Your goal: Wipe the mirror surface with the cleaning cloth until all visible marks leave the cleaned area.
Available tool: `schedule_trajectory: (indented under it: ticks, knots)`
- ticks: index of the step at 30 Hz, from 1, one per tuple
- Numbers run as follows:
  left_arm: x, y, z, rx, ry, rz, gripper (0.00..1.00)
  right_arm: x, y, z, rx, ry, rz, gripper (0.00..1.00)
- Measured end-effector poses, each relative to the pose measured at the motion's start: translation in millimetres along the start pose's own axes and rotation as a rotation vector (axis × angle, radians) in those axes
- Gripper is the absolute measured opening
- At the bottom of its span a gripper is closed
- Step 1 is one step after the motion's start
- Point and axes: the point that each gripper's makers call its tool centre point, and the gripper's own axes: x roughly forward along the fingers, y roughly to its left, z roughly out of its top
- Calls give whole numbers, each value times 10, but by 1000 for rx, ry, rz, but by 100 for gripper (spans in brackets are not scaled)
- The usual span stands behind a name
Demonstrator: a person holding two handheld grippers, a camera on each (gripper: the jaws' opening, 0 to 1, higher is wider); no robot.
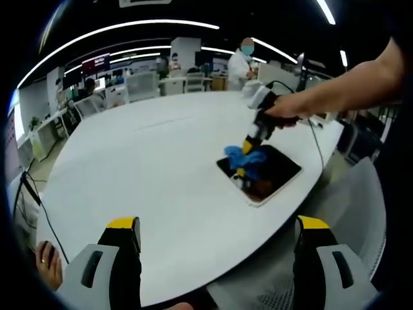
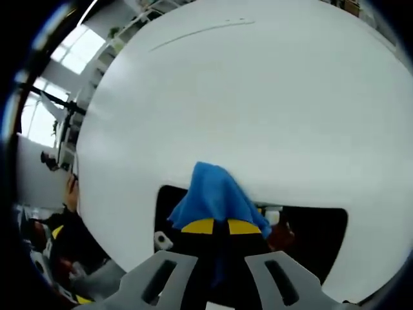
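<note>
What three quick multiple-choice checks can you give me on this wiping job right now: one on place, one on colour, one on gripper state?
1. Where does the mirror lie?
A. At the middle of the table
B. Near the table edge
C. On a chair

2. What colour is the cleaning cloth?
A. Blue
B. Red
C. White

3. How do the two grippers stand?
A. Both open
B. Both shut on the cloth
C. Right gripper shut on the cloth, left gripper open

Answers:
1. B: in the left gripper view the mirror sits close to the table's rounded edge.
2. A: the right gripper view shows blue fabric bunched above the yellow jaw tips.
3. C: the right jaws meet on the cloth, while the left jaws stand wide apart with nothing between them.
</note>
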Motion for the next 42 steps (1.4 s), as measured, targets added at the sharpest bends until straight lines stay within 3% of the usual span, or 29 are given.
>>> schedule_trajectory:
  ticks: [18, 22, 28, 37, 42]
  knots:
    - [74, -81, 27, 13, 15, -19, 99, 69, 367, 55, -15, -9, 6, 0]
    - [53, -66, 24, 11, 15, -14, 99, 86, 442, 65, -64, -15, -5, 0]
    - [8, -48, 24, 4, 10, -1, 99, 80, 393, 76, -20, -19, 52, 0]
    - [-31, -82, -3, 7, 16, 3, 99, 132, 402, 114, -68, -47, 42, 0]
    - [-42, -100, 8, 7, 12, 4, 99, 137, 436, 45, -73, -38, 46, 0]
